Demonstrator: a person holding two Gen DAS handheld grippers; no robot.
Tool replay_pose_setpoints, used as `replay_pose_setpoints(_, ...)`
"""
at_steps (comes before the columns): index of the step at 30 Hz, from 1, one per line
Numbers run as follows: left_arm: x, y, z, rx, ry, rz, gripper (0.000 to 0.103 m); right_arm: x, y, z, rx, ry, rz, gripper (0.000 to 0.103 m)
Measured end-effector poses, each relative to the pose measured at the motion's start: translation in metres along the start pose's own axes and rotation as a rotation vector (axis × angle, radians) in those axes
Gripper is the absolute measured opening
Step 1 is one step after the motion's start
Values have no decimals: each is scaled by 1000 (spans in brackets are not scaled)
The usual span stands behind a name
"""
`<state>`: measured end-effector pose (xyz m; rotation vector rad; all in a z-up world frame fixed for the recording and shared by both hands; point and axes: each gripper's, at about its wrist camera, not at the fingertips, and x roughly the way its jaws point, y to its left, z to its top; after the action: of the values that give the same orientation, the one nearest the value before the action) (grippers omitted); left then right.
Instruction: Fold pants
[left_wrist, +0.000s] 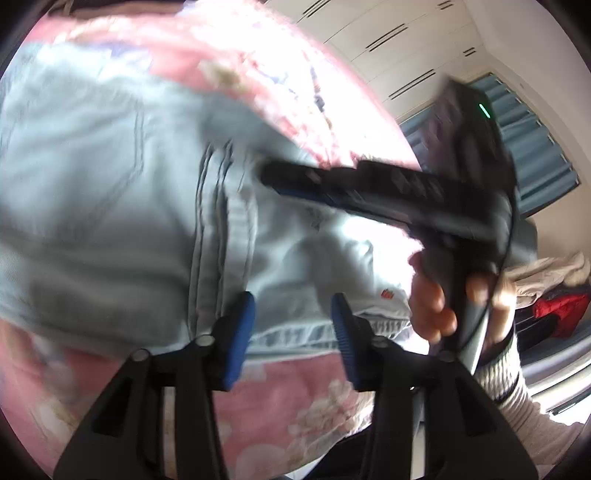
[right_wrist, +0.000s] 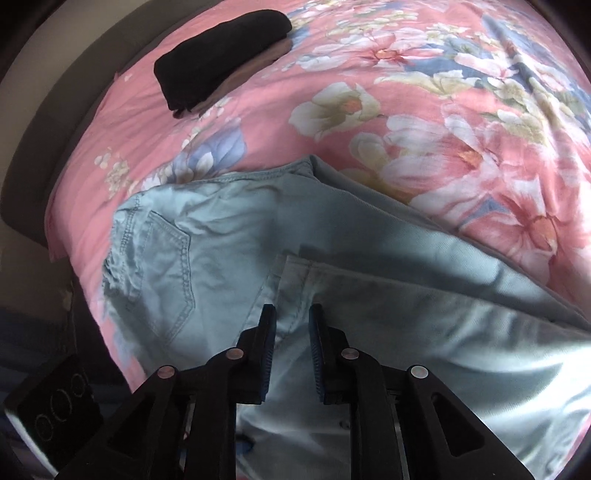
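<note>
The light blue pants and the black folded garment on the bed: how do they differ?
The light blue pants are pale denim; the black folded garment is dark. The pants lie spread and only partly folded, while the black garment is a compact bundle. The pants sit right at the right gripper, the black one far off. Both rest on the floral bedspread.

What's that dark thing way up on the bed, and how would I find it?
Start with the pink flowered bedspread that covers the bed. Look past the pale blue pants to the far left corner, near the bed's edge. There lies a folded black garment on top of a brownish one, the only dark thing on the bedspread.
</note>
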<state>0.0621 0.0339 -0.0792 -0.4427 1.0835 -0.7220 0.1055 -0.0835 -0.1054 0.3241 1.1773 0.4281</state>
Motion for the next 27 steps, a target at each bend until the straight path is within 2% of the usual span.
replay_pose_setpoints(1,-1,-4,3,19,-15,2,52,-15,-1,-8,-15,-48,3,21)
replay_pose_setpoints(3,3,-10,10,41,-16,0,53,-43,-9,-31,-28,-115,12,21)
replay_pose_setpoints(5,16,-13,15,68,0,10,53,-59,-25,-57,-9,-113,-12,21)
replay_pose_setpoints(7,34,-9,16,80,30,86,51,-61,-38,-84,11,-67,-80,21)
replay_pose_setpoints(9,38,-1,13,55,42,88,49,-62,-47,-114,10,-39,-107,21)
replay_pose_setpoints(11,32,-1,9,74,40,79,49,-77,-54,-140,10,-94,-98,20)
replay_pose_setpoints(13,27,-2,6,93,45,81,49,-87,-60,-151,27,-114,-82,18)
replay_pose_setpoints(17,10,-6,12,94,35,94,52,-111,-57,-145,-15,-123,-67,18)
replay_pose_setpoints(19,8,-13,20,103,-1,94,53,-127,-61,-137,-30,-182,-54,21)
replay_pose_setpoints(21,16,-19,33,98,-10,77,53,-132,-66,-121,-27,-243,-95,26)
replay_pose_setpoints(23,30,-23,44,100,-8,55,53,-125,-73,-101,-2,-280,-144,26)
replay_pose_setpoints(24,38,-23,50,97,-1,48,53,-121,-78,-89,14,-293,-143,26)
replay_pose_setpoints(27,58,-13,64,84,-6,93,53,-101,-88,-61,39,-320,-156,26)
